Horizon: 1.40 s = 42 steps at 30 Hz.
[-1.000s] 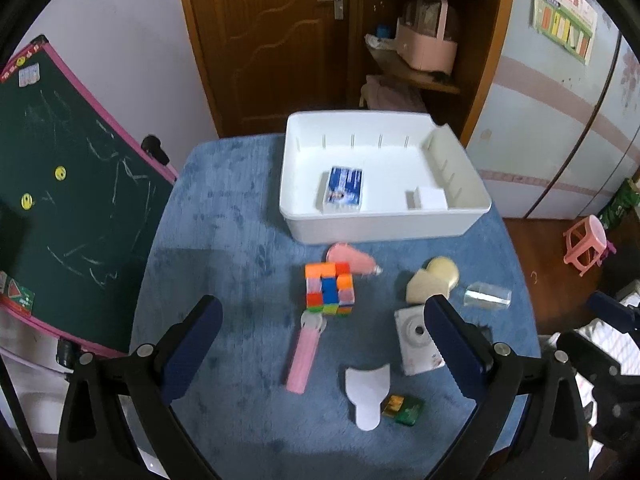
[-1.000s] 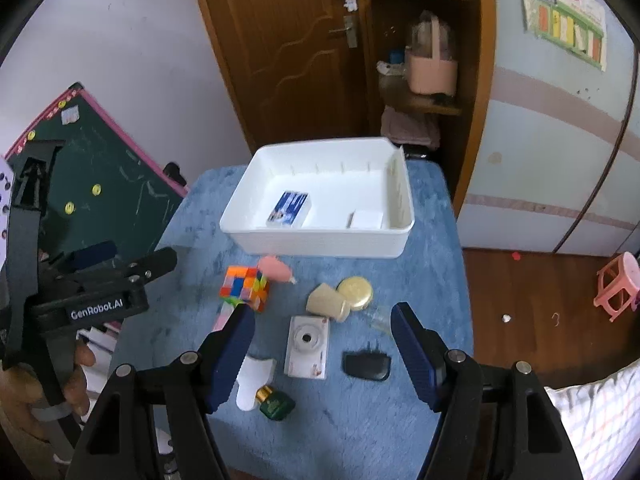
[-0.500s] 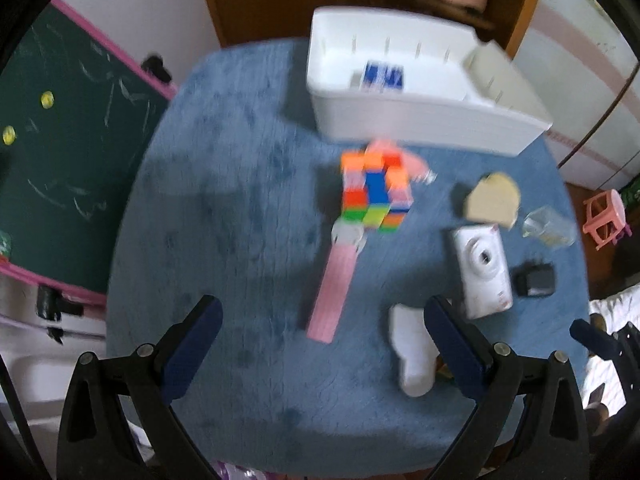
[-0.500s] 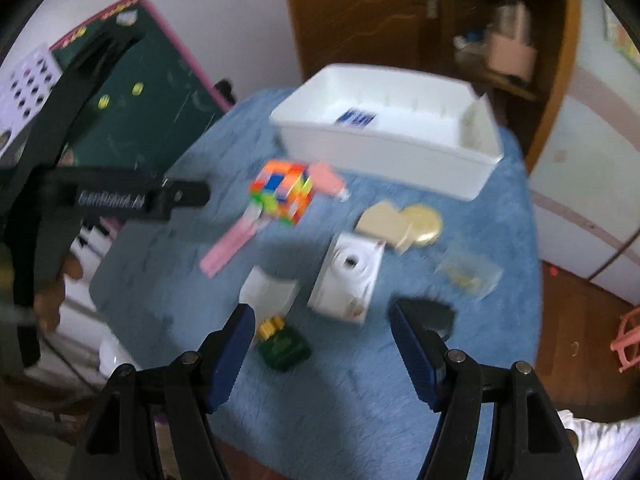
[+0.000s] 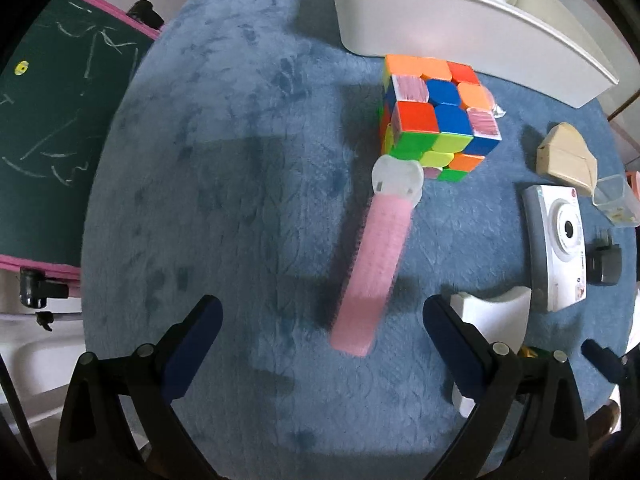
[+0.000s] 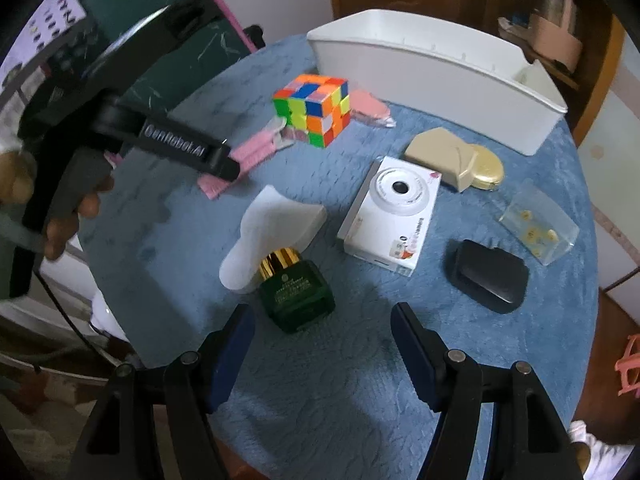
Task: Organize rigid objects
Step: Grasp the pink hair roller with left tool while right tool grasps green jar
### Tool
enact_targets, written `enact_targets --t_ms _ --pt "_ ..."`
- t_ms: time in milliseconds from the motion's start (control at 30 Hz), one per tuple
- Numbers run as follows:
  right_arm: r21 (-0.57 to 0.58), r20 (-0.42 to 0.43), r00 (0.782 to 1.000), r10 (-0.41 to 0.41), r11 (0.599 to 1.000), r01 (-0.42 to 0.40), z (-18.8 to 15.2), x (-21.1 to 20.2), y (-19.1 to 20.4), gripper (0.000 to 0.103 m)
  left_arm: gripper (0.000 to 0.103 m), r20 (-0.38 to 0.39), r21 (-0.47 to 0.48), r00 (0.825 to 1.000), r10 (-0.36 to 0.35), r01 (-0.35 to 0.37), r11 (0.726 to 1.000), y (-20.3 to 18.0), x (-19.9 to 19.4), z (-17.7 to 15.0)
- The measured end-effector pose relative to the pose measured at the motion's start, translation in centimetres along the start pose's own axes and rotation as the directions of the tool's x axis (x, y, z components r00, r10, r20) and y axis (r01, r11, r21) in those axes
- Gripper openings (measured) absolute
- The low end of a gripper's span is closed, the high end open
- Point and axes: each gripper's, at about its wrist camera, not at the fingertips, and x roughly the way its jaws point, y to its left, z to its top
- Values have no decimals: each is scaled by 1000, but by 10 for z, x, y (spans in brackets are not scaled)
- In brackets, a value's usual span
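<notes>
My left gripper is open and empty, low over the blue table, with a pink comb-like stick just ahead between its fingers. A Rubik's cube lies beyond the stick, in front of the white bin. My right gripper is open and empty, just behind a green perfume bottle. A white camera, a white curved piece, a black case, a beige box and a clear box lie on the table.
The round table has a blue fuzzy cover. A green chalkboard stands at its left edge. The left gripper's body and the hand holding it reach in at the left of the right wrist view. A wooden door and shelf stand behind the bin.
Both grippers have dropped and moved forward toward the table. The left one closed in on the pink stick, the right one on the green bottle. Nothing was picked up.
</notes>
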Motion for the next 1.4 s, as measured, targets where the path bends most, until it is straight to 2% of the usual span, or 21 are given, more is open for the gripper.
enact_targets --t_ms 200,467,567,700,767,800,900,1033,1100,1233,1400 --pt "-88 -21 1000 -17 996 15 0 18 13 64 100 -31 -5 999 -15 15 1000 4 14 10" --pt "-133 -42 998 -41 990 35 6 32 17 59 84 -57 15 997 -60 61 998 8 27 20" --pt "-131 -46 998 -37 991 31 11 36 16 53 80 -54 17 995 -81 82 996 9 29 23" --pt "-128 -63 998 -14 992 6 15 42 15 44 64 -46 40 994 -95 97 995 0 25 28" --pt "-132 -63 998 -24 991 16 16 43 18 44 48 -33 59 995 -98 99 993 -3 22 28" --pt "-135 -66 997 -26 991 17 17 43 19 44 33 -28 68 994 -106 108 992 -6 20 28" --pt "-133 -68 997 -25 991 16 18 42 22 43 30 -19 83 995 -93 94 992 -13 16 28" --pt "-118 -62 998 -26 993 19 20 33 22 43 29 -5 68 994 -110 110 992 -17 6 22" --pt "-110 -46 999 -25 994 20 21 25 21 43 29 18 77 996 -89 87 993 -20 -4 20" --pt "-95 -12 999 -35 995 34 28 9 19 43 29 84 95 994 -70 62 994 -24 -32 20" --pt "-63 58 997 -58 996 62 39 -20 13 43 28 188 105 978 -86 67 992 -24 -77 15"
